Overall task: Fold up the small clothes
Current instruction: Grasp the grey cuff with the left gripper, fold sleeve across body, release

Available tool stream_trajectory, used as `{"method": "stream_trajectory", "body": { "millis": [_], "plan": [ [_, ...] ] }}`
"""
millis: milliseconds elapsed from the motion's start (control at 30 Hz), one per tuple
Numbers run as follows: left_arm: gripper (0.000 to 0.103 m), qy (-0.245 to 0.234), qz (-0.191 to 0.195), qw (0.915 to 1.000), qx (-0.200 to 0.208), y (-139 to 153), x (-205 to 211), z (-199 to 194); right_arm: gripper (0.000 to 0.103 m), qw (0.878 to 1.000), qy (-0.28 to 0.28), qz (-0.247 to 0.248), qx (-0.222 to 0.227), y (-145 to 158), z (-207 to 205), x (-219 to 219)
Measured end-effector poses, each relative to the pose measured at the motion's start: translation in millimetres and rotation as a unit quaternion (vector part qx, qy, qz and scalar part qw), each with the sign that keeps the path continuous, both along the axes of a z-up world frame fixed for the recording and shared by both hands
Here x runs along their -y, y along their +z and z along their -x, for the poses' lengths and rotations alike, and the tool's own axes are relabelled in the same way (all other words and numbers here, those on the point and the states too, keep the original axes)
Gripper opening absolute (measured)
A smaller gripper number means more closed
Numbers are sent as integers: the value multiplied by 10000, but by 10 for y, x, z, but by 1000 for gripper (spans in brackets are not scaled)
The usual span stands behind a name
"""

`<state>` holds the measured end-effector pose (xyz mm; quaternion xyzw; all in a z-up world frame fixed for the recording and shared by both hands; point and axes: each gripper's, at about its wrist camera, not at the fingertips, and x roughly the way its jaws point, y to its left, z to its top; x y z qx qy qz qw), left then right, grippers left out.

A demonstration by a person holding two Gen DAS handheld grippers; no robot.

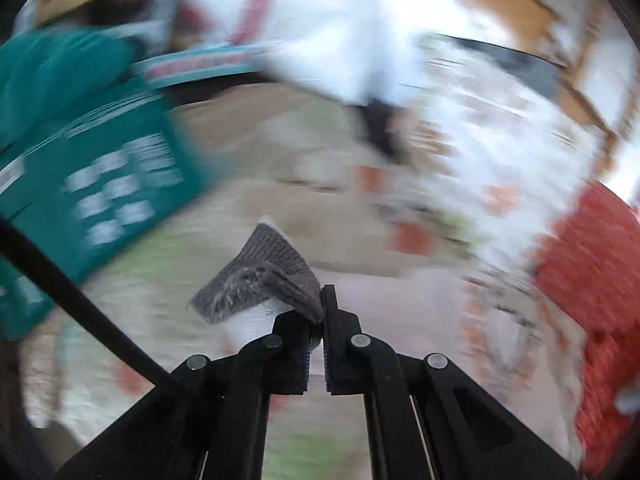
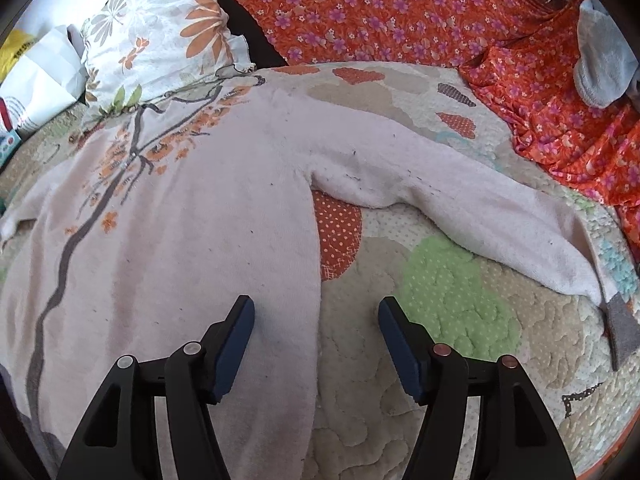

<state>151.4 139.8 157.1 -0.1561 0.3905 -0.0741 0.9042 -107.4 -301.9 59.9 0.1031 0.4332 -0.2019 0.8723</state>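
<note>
Left wrist view: close over the quilt (image 1: 224, 216), facing forward along its fingers, heavily blurred. Right wrist view: higher, looking down across the quilt (image 2: 448, 292) toward 12 o'clock. Shared: quilt, floral pillow (image 2: 160, 36), orange cloth (image 1: 596, 256) at 3 o'clock.

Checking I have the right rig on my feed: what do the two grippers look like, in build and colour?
Both are matte black plastic linkages with two fingers lined by dark blue ribbed pads. The left gripper has silver round pivot pins and a black cable or strap crossing at its left. The right gripper has silver pins on its left finger and copper-coloured ones on its right.
</note>
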Motion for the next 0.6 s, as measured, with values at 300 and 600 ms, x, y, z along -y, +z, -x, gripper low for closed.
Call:
{"method": "stream_trajectory", "body": {
  "millis": [300, 600],
  "plan": [
    [7, -2987, 803, 9503, -355, 8, 2548, 463, 69, 9981, -247, 241, 503, 270, 157, 139],
    [57, -3127, 959, 9399, -984, -348, 2642, 708, 69, 9965, -514, -214, 631, 288, 244, 421]
  ]
}}
